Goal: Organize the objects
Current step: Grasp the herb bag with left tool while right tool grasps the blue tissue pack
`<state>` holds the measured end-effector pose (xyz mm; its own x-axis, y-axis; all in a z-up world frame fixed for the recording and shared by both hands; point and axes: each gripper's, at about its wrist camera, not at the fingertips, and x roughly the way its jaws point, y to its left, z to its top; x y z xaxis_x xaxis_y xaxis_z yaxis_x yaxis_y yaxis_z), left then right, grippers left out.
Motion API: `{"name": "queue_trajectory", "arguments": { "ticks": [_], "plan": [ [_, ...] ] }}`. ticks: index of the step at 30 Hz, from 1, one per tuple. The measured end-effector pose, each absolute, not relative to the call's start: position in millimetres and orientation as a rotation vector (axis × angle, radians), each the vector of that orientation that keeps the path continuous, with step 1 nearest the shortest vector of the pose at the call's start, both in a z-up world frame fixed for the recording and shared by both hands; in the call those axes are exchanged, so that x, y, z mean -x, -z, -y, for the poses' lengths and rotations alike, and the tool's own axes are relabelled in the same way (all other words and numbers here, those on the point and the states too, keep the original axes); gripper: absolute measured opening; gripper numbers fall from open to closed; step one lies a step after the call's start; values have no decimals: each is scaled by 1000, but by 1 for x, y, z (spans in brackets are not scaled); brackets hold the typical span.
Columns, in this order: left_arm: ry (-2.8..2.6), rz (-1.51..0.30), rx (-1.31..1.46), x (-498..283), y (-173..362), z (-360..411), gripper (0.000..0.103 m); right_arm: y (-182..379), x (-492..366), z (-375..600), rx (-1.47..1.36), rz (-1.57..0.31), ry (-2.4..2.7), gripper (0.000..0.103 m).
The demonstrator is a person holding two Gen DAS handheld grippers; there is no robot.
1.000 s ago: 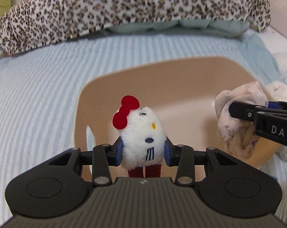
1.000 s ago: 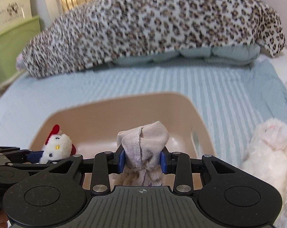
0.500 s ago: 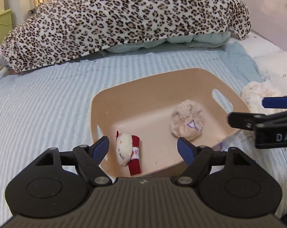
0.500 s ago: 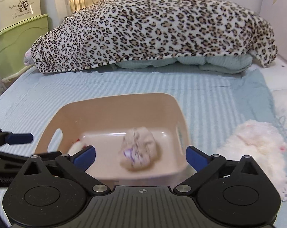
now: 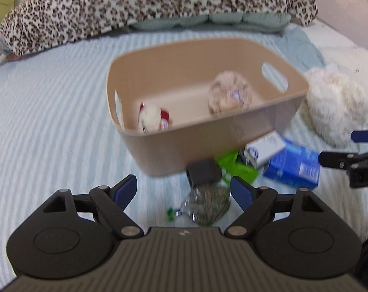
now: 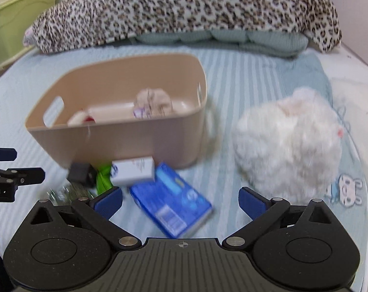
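A tan plastic bin sits on the striped bed. Inside lie a white kitty plush with a red bow and a beige fabric bundle. In front of the bin lie a black block, a green item, a clear packet, a white box and a blue box. My left gripper is open and empty above the packet. My right gripper is open and empty above the blue box.
A large white fluffy plush lies right of the bin. A leopard-print duvet and a pale green pillow fill the back of the bed. A green drawer unit stands at the far left.
Both grippers let go of their toys, which now lie in the bin, and pulled back toward the bed's near side. The pile of small items has come into view.
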<state>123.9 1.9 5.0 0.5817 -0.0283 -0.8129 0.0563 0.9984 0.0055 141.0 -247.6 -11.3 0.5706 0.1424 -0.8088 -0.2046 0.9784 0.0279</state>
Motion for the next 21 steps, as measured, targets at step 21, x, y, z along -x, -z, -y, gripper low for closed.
{"name": "queue_trajectory", "arguments": {
  "ticks": [21],
  "plan": [
    [70, -1064, -22, -156, 82, 6, 89, 98, -182, 218, 324, -1052, -312, 103]
  ]
}}
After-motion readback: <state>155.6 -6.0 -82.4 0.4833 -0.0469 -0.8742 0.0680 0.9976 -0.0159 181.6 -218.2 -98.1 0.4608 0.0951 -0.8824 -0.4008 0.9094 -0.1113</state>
